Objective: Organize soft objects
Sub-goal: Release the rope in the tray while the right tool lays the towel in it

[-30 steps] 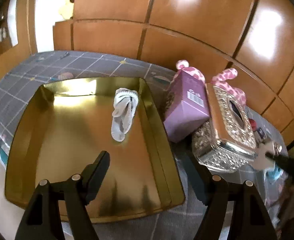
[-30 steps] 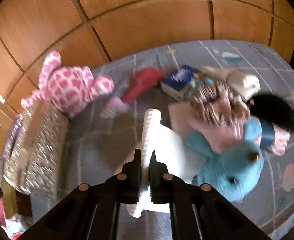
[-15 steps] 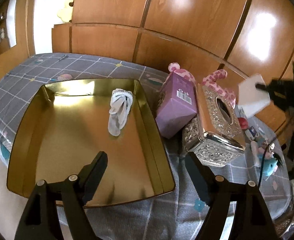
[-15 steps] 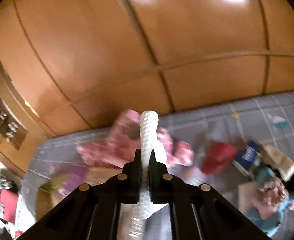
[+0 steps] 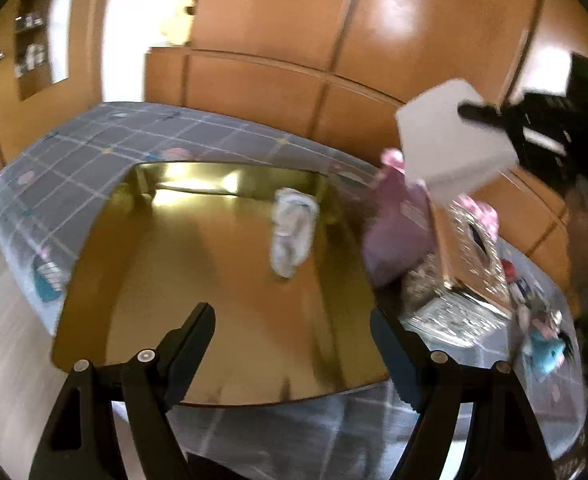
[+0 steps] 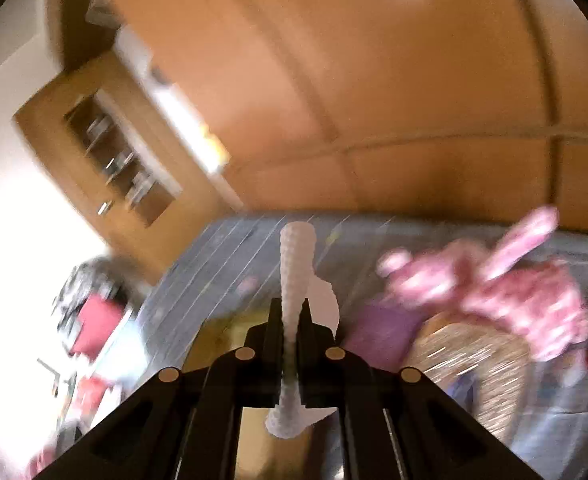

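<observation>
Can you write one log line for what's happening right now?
right gripper: shut on white cloth, in air | left gripper: open, empty | gold tray: holds sock

left wrist: I look steeply down from close above the gold tray (image 5: 222, 300), wood wall behind | right wrist: I look less steeply down across the bed (image 6: 254, 248) toward a shelf corner, blurred | shared: purple box (image 5: 398, 236) (image 6: 382, 332), pink toy (image 5: 478, 212) (image 6: 506, 292), glitter box (image 5: 466, 264) (image 6: 478, 364)

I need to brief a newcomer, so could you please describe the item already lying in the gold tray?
Find the big gold tray on the grey checked bedcover. Inside it, near the far right wall, lies a small white sock. It is the only thing in the tray; the boxes and toys sit outside.
</observation>
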### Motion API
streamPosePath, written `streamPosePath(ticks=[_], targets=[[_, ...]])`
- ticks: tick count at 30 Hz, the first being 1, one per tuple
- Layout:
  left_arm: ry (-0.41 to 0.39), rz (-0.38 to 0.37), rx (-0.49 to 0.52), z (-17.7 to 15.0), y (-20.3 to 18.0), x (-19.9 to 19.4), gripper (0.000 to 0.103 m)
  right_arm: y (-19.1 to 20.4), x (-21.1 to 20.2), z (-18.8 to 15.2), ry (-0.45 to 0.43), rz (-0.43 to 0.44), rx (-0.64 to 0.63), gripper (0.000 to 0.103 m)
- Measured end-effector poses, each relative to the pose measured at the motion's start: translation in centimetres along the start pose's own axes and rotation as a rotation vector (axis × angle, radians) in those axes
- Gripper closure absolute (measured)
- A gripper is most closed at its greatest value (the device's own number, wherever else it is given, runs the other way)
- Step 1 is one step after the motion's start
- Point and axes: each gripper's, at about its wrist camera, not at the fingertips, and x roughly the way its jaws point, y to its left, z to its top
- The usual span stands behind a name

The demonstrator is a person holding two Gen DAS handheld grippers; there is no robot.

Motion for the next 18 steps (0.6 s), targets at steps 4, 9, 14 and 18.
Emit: streamPosePath(ticks=[4, 9, 14, 18], targets=[[-0.032, 0.054, -0.076, 0.7, 2.5, -0.6, 0.023, 3.2, 2.7, -3.8, 0.131, 0.071, -0.082, 0.099], [-0.065, 0.098, -0.142, 1.5, 5.0, -1.5, 0.023, 5.0, 7.4, -8.7, 0.286, 0.030, -0.146, 0.096], [-0.084, 0.111, -0.155, 1.6, 5.6, -1.9, 0.017, 4.2, 10.0, -10.6, 0.360, -0.040, -0.144, 0.069], [-0.086, 0.109, -0.138, 1.7, 5.1, -1.8, 0.017, 4.0, 8.6, -11.0, 0.340, -0.020, -0.116, 0.059]])
